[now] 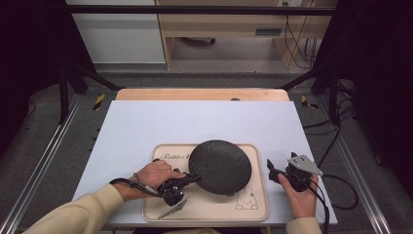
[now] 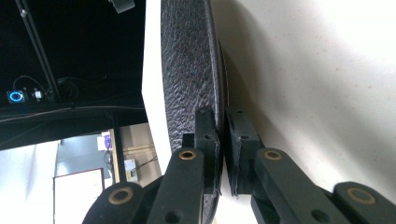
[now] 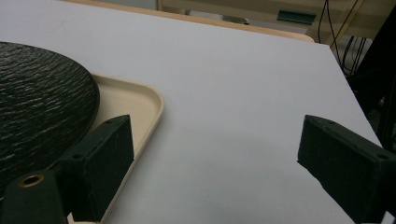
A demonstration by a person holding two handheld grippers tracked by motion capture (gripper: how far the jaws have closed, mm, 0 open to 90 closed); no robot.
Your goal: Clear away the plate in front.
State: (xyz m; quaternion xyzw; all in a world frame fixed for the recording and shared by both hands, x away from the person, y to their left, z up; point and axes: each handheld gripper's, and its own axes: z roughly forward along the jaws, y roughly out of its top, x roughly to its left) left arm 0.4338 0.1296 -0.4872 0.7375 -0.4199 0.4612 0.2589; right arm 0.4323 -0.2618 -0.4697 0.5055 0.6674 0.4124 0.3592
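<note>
Black and rough-skinned, the round plate is pinched at its near-left rim by the left tongs, whose jaws stand narrow with the rim between them; the left gripper view shows one pad on the plate's textured face and the other under its edge. The left hand has rolled the tongs on their side, their grey three-cornered part lying low toward the near edge. From these tongs the plate spreads away to the right and far side, so a lift or slide would, I judge, lever the whole disc from this one rim hold. The right tongs rest on the bare surface just right of the tray, jaws wide and holding nothing, pointed left toward the plate's right rim, which is near them but apart. The right hand is thus placed to take that opposite rim if a second hold is wanted. The plate lies nearly flat on the beige tray, covering most of its far middle; whether the gripped side is raised I cannot tell. It is dark, circular, shallow, with a wrinkled, leathery grain. The tray carries script at its far left and a small rabbit drawing at its near right.
</note>
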